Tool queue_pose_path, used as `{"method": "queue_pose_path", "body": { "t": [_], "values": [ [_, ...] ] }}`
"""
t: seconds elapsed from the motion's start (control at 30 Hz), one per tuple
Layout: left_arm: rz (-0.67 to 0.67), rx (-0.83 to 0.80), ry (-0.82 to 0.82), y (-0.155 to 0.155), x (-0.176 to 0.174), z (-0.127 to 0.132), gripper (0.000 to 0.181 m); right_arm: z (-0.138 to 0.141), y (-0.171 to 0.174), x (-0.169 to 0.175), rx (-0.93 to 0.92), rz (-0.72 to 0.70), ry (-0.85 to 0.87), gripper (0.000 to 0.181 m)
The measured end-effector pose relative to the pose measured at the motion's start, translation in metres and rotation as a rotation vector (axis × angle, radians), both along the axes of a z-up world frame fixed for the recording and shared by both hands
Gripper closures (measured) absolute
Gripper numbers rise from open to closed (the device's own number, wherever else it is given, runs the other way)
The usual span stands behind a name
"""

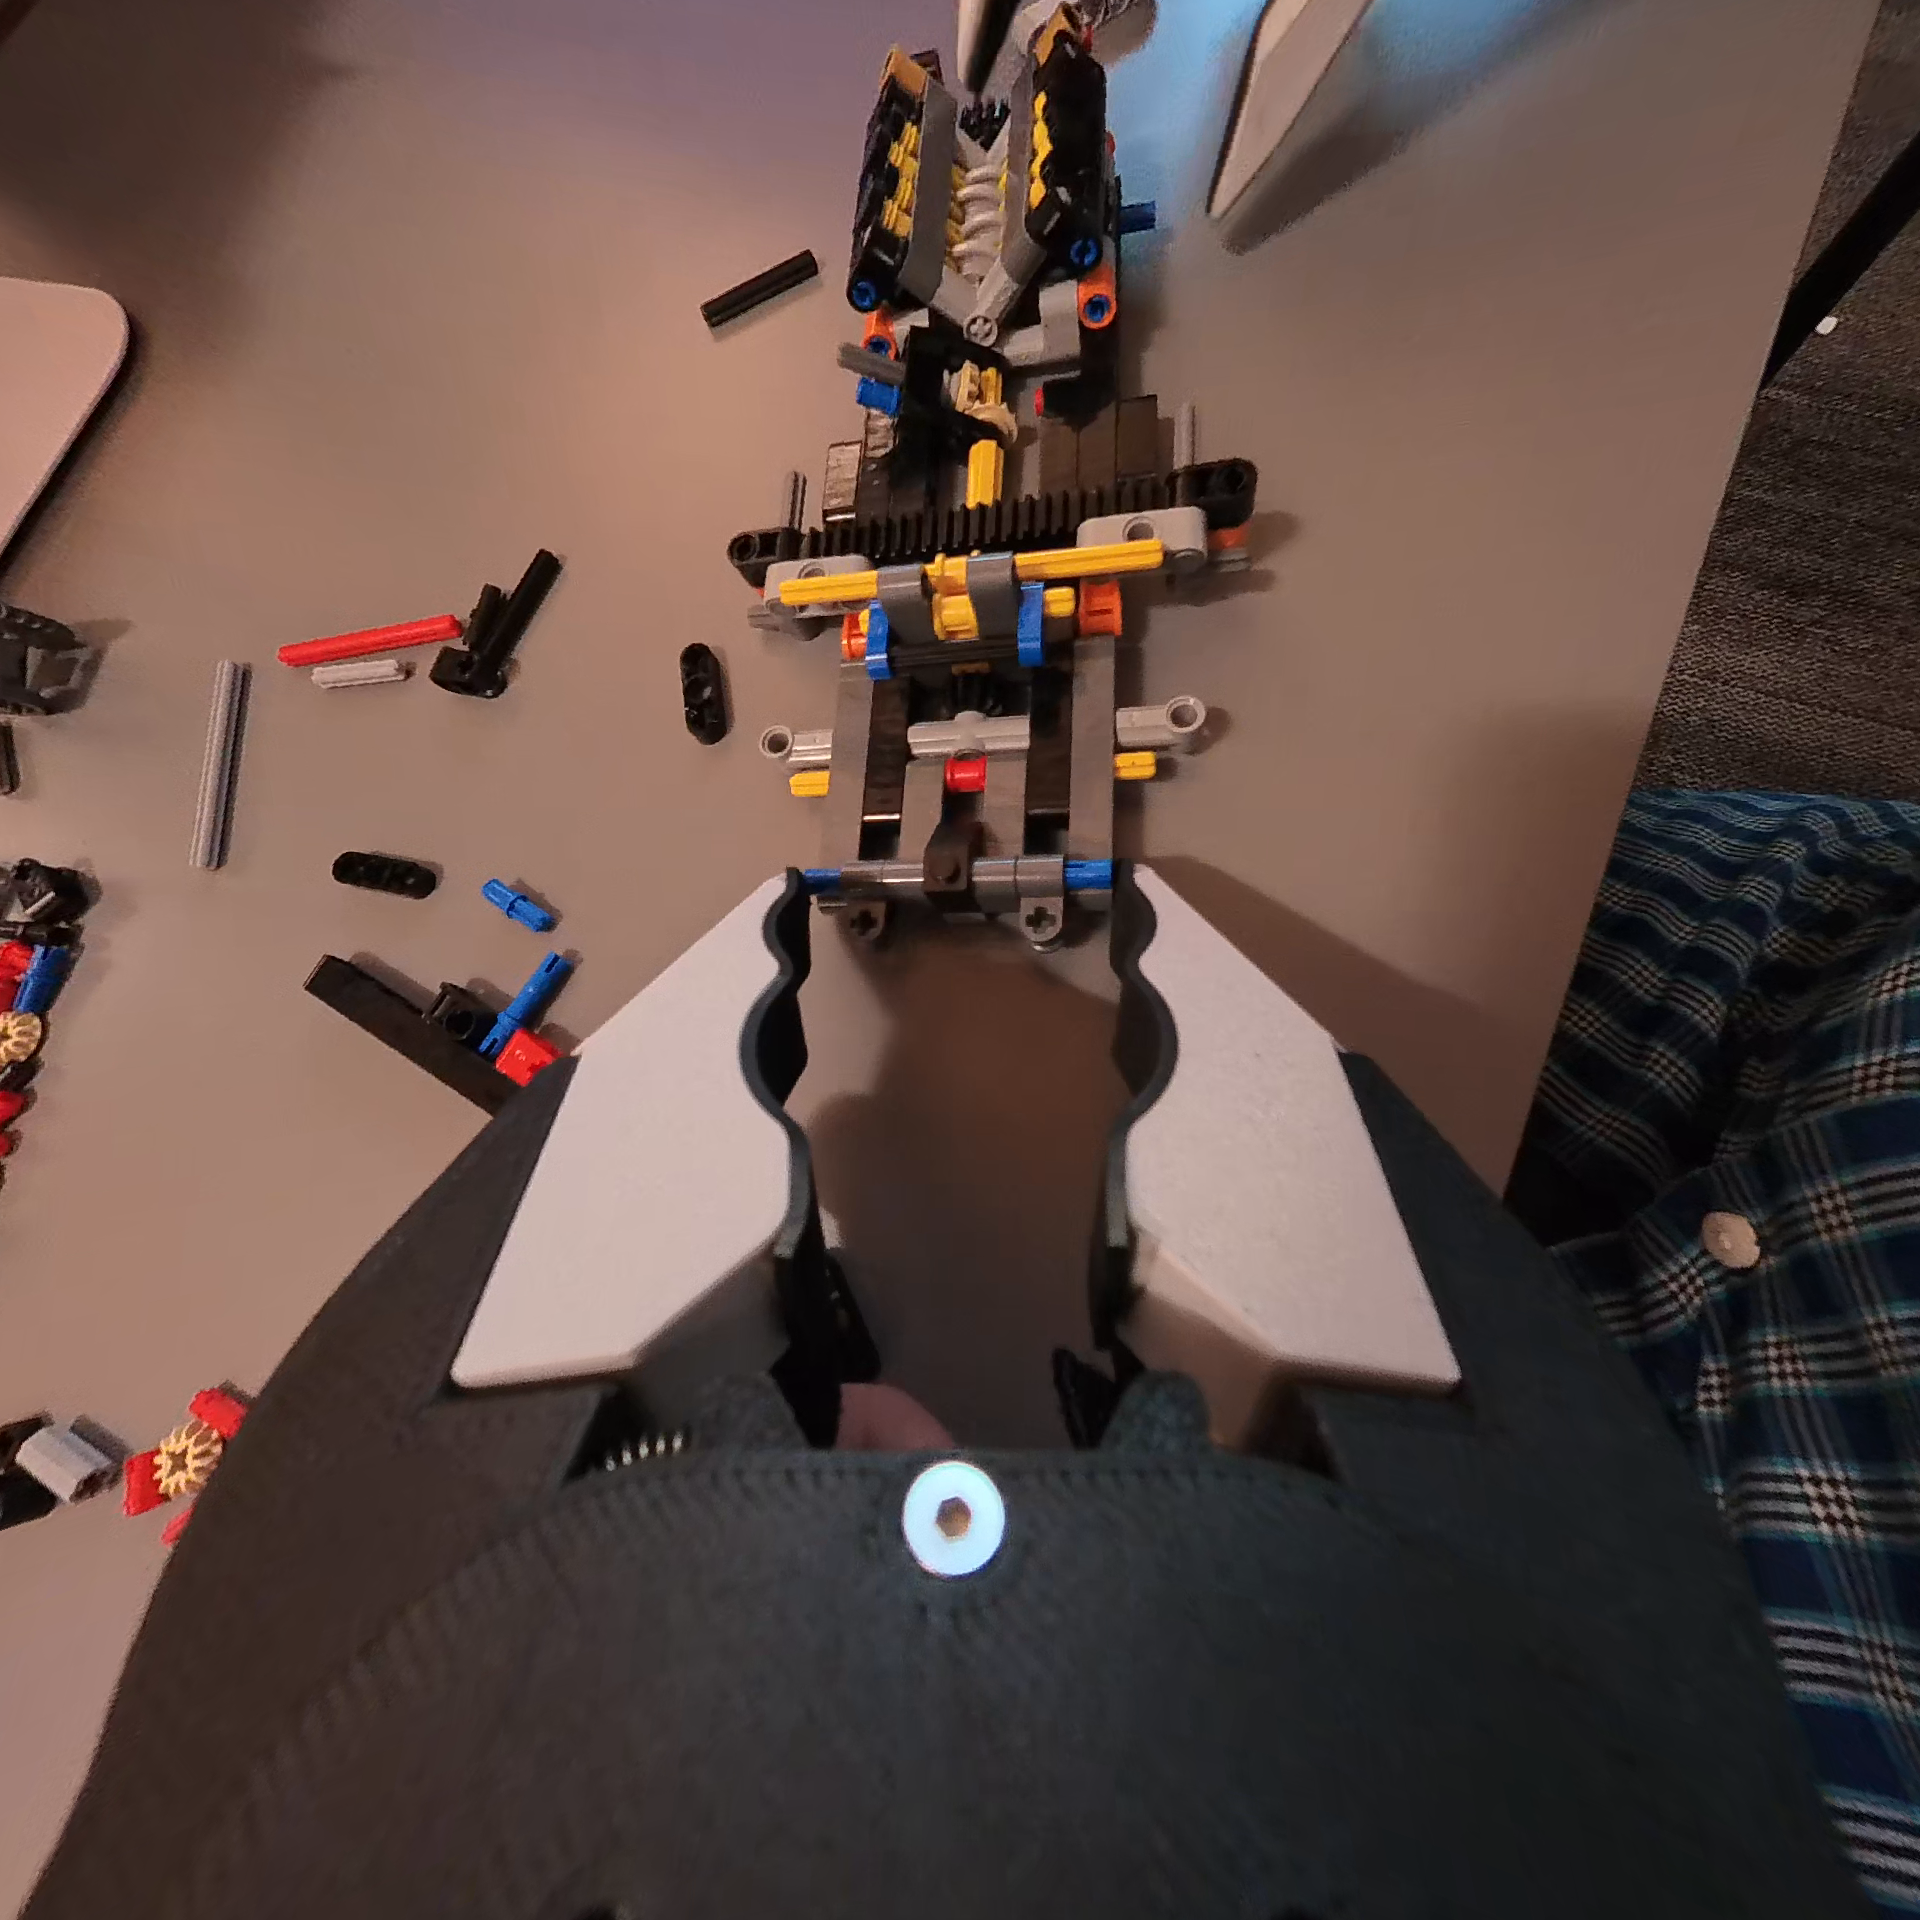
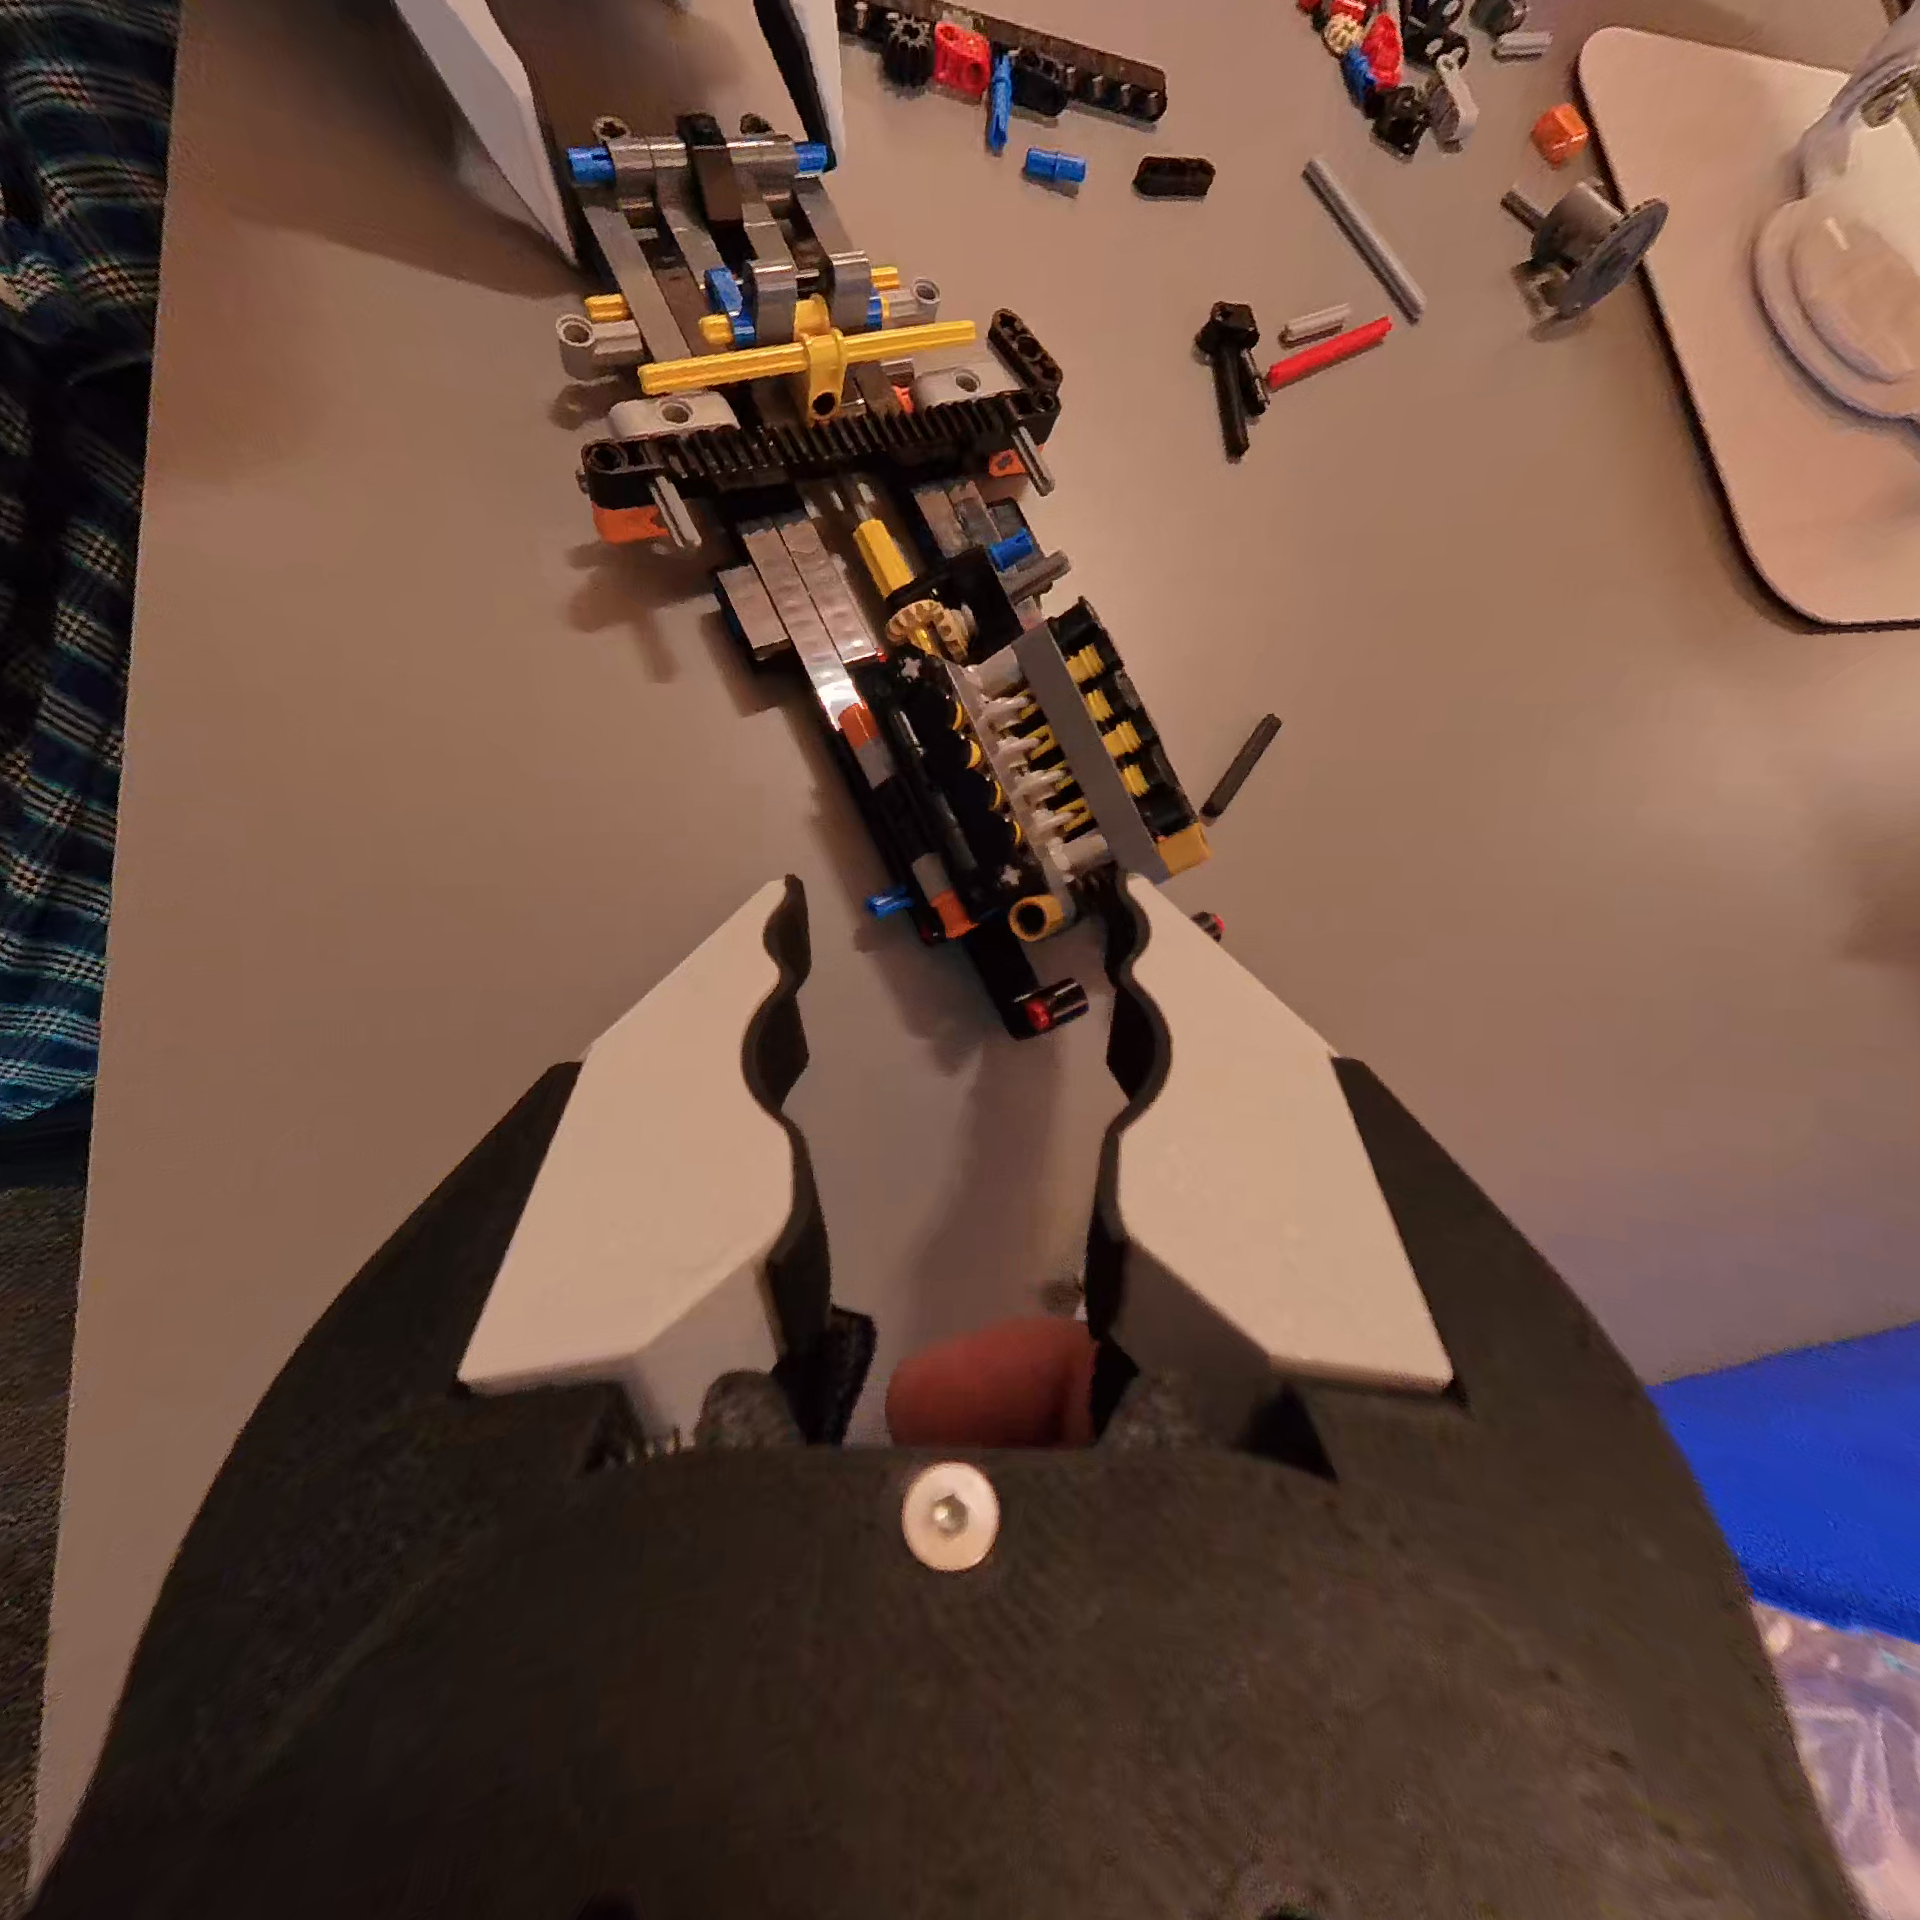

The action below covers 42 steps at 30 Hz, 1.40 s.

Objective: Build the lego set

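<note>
Your left hand-held gripper (image 1: 956, 894) spread wide at the blue-pinned end of the lego chassis (image 1: 977, 582) on the tabletop (image 1: 416, 416); your right hand-held gripper (image 2: 961, 904) gaped, empty, at the engine end. Squeezing unevenly risked popping those pins or skidding it.

My right gripper (image 2: 961, 894), jaws spread wide, sits at the engine end of the long lego chassis (image 2: 831, 499) on the grey table (image 2: 364, 727); my right fingertip (image 2: 1138, 904) lies against the build's corner, the left one clear of it. At the far end my left gripper (image 2: 665, 104) flanks the chassis. Loose parts, including a red axle (image 2: 1330, 351), lie to the right.
</note>
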State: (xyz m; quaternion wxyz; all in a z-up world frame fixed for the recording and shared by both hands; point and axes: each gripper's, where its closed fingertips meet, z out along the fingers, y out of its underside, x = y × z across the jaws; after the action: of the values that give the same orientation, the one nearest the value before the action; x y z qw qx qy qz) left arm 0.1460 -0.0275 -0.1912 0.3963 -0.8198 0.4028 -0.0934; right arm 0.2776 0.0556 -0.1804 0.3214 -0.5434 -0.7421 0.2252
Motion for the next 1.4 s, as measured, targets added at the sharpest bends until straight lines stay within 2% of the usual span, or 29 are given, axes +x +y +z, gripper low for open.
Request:
{"method": "queue_pose_path", "body": {
  "t": [0.2,0.3,0.47,0.7,0.8,0.93,1.1,1.23,1.4],
  "values": [
    [-0.001,0.003,0.000,0.000,0.000,0.000,0.124,0.002,-0.003,0.006,-0.011,0.019,-0.006,0.137],
    [-0.002,0.000,0.000,0.000,0.000,0.000,0.125,0.005,0.000,0.004,-0.006,0.003,0.007,0.131],
    [-0.003,0.004,0.001,0.000,0.000,0.000,0.124,0.002,-0.001,0.004,0.001,0.011,-0.010,0.133],
    [-0.009,0.000,0.013,-0.001,0.000,0.001,0.124,0.027,-0.006,-0.010,0.019,0.037,0.020,0.134],
    [-0.020,-0.006,0.038,-0.002,-0.001,0.002,0.117,0.039,-0.009,-0.029,0.000,0.076,0.030,0.146],
    [-0.013,-0.030,0.020,-0.001,-0.003,0.000,0.112,0.045,-0.006,-0.054,0.004,0.148,-0.044,0.155],
    [-0.011,-0.066,-0.001,0.000,-0.001,-0.001,0.118,0.022,-0.002,-0.071,-0.074,0.240,-0.279,0.154],
    [-0.016,-0.059,0.000,0.001,0.001,-0.001,0.124,0.005,0.001,-0.070,-0.120,0.290,-0.433,0.162],
    [-0.017,-0.058,-0.004,0.002,0.001,-0.001,0.124,0.001,0.004,-0.065,-0.141,0.324,-0.510,0.170]
  ]
}}
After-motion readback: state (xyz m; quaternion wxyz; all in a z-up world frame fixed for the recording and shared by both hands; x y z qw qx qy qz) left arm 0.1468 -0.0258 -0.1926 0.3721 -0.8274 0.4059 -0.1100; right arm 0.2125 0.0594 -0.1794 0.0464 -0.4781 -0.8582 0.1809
